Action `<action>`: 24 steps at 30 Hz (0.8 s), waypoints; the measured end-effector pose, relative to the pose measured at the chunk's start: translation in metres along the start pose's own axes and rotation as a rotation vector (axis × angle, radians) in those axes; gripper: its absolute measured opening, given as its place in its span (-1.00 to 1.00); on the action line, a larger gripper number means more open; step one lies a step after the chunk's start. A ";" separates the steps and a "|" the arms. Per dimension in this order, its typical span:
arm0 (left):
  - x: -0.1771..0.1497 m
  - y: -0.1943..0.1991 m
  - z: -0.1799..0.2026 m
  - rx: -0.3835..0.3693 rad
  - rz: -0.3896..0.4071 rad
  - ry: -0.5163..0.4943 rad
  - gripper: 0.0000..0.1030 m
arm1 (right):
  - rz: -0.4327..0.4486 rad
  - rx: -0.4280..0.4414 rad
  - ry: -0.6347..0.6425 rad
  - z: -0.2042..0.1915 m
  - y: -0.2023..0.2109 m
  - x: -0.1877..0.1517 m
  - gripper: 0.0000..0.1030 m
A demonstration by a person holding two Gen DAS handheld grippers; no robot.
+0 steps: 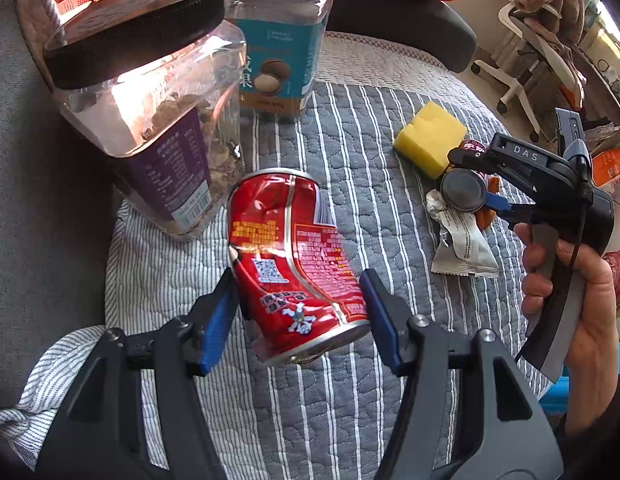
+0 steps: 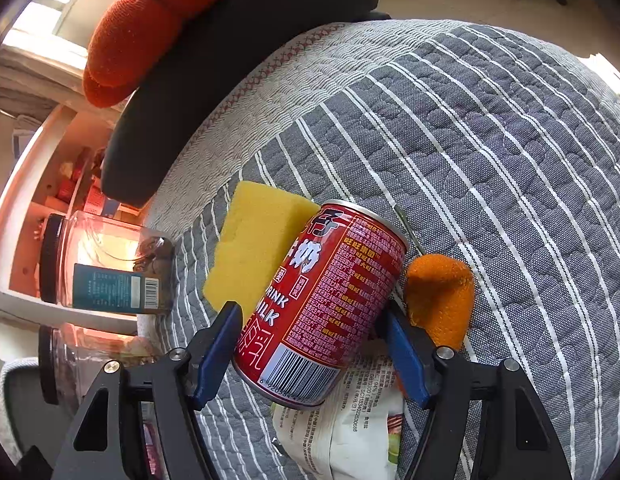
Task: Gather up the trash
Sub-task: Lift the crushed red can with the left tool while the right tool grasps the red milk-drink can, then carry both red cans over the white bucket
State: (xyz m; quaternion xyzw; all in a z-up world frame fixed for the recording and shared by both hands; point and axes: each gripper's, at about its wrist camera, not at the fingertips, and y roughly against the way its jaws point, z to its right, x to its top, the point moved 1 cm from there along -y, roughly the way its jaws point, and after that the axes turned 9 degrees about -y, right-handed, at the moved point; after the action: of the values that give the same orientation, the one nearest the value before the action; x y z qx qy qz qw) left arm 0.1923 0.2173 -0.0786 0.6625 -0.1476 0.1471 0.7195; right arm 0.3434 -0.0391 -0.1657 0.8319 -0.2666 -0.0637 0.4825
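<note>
A: While the left tongs (image 1: 300,316) are pinching the dented red can (image 1: 294,256), which way is it pointing?

B: Its long axis is tilting, its bottom rim toward the camera, above the striped quilt (image 1: 350,128).

A: And the right tongs (image 2: 310,350)?

B: Clamping an undented red can (image 2: 322,304), leaning beside the yellow sponge (image 2: 254,248).

We found the dented can (image 1: 298,264) on the quilt (image 1: 350,128), two jars (image 1: 150,92) behind it at left, the sponge (image 1: 428,136) and wrapper (image 1: 466,248) to its right.
</note>
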 end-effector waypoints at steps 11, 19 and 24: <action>0.002 0.015 0.026 -0.020 0.037 -0.042 0.21 | -0.017 0.017 0.134 -0.015 0.058 -0.017 0.18; 0.008 0.034 0.067 -0.066 0.085 -0.083 0.21 | 0.016 -0.033 0.162 0.010 0.118 -0.024 0.18; 0.013 0.042 0.107 -0.107 0.111 -0.135 0.21 | 0.053 -0.074 0.128 0.045 0.157 -0.015 0.18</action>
State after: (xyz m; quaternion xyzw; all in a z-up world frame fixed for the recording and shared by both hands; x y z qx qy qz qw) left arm 0.1857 0.1141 -0.0268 0.6224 -0.2396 0.1338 0.7330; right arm 0.2538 -0.1279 -0.0606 0.8084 -0.2548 -0.0076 0.5305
